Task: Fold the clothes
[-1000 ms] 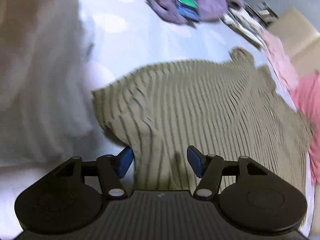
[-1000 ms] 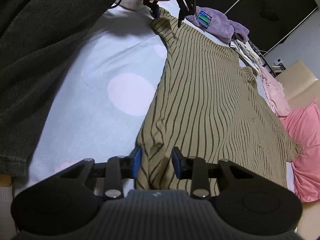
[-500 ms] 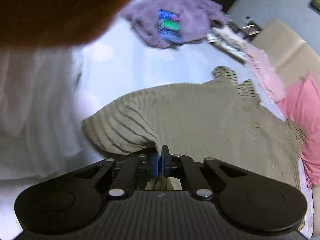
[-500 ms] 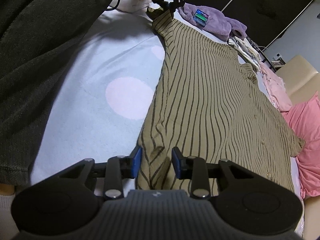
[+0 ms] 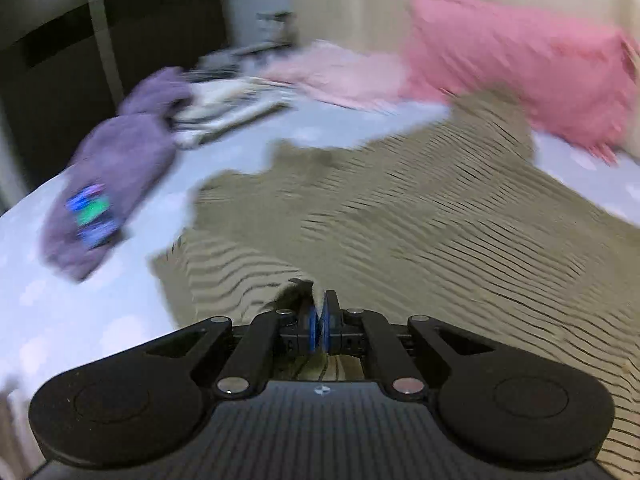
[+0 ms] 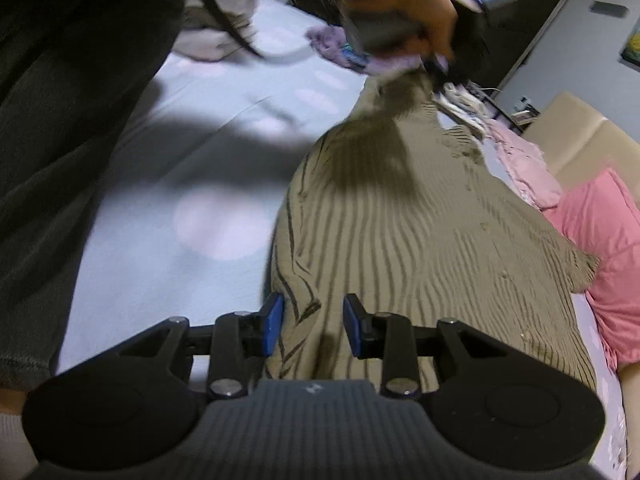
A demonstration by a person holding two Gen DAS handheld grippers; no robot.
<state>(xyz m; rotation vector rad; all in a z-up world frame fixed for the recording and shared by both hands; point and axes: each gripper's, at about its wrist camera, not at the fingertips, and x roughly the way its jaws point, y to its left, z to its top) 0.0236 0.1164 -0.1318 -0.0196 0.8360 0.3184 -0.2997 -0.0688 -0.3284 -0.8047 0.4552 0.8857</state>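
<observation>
An olive shirt with dark stripes point(image 6: 420, 232) lies spread on the pale blue bed sheet; it also shows in the left wrist view point(image 5: 420, 220). My left gripper point(image 5: 319, 322) is shut on a pinched fold of the shirt and holds that corner lifted above the rest. In the right wrist view the left gripper shows blurred at the top, in the person's hand. My right gripper point(image 6: 314, 322) is open, its blue pads on either side of the shirt's near edge, which bunches between them.
A purple garment point(image 5: 116, 168) with a bright label lies at the far left of the bed. Folded light clothes point(image 5: 232, 100), a pale pink garment point(image 5: 340, 76) and a pink pillow point(image 5: 516, 60) lie beyond the shirt. The person's dark sleeve point(image 6: 72, 120) fills the left.
My left gripper closed on the shirt's corner, then lifted it and swung it across over the shirt. My right gripper stayed open at the near edge.
</observation>
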